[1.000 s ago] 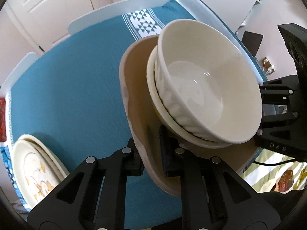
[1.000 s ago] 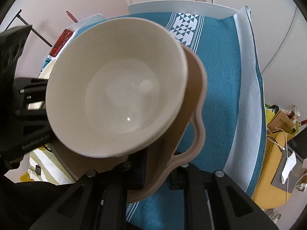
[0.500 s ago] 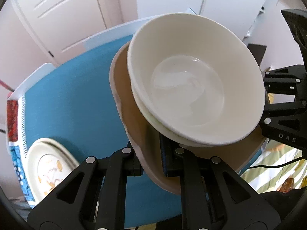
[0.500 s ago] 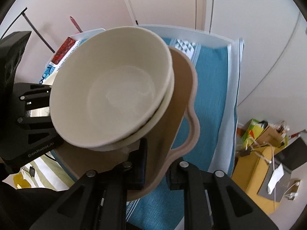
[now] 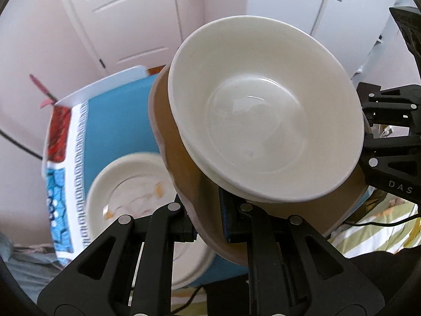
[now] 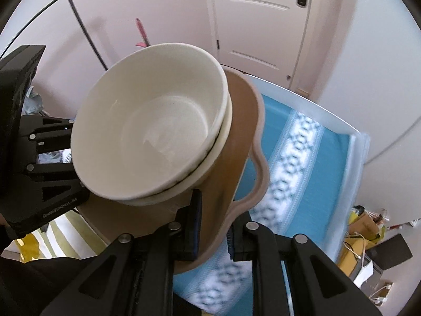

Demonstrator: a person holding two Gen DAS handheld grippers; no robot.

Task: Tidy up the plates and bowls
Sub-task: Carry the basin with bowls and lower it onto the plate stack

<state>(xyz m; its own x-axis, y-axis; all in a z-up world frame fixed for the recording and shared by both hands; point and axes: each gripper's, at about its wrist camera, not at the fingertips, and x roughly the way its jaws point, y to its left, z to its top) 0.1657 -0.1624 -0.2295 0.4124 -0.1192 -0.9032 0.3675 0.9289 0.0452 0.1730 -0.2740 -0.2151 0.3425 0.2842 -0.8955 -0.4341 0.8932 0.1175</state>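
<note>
The teal tablecloth point(image 5: 118, 121) covered the table below and beyond the carried load, with a white patterned band point(image 6: 289, 163) running across it and a red and blue patterned cloth point(image 5: 56, 158) at its far left edge. On that cloth lay a cream plate point(image 5: 126, 184) with faint orange markings, down and to the left of the left gripper's fingers (blurred, so its pattern could not be made out).

The tan scalloped tray point(image 5: 179, 163) was held tilted in the air between the two grippers, well above the tablecloth. The left gripper point(image 5: 208, 223) had its fingers closed on the tray's near rim, one pad on each face. The right gripper point(image 6: 213, 226) clamped the opposite rim point(image 6: 257, 158) in the same way, blue pads pressed against the tray.

Two nested cream bowls rode on the tray: the upper bowl point(image 5: 263, 113) sat inside the lower bowl point(image 6: 210, 173), only whose rim showed. Both leaned with the tray, directly ahead of each gripper's fingertips.

Writing: "DAS" appeared in pale letters on the right gripper's body seen from the left wrist view point(image 5: 400, 187); the lettering on the left gripper's body in the right wrist view point(image 6: 55, 209) was too blurred to read with confidence.
</note>
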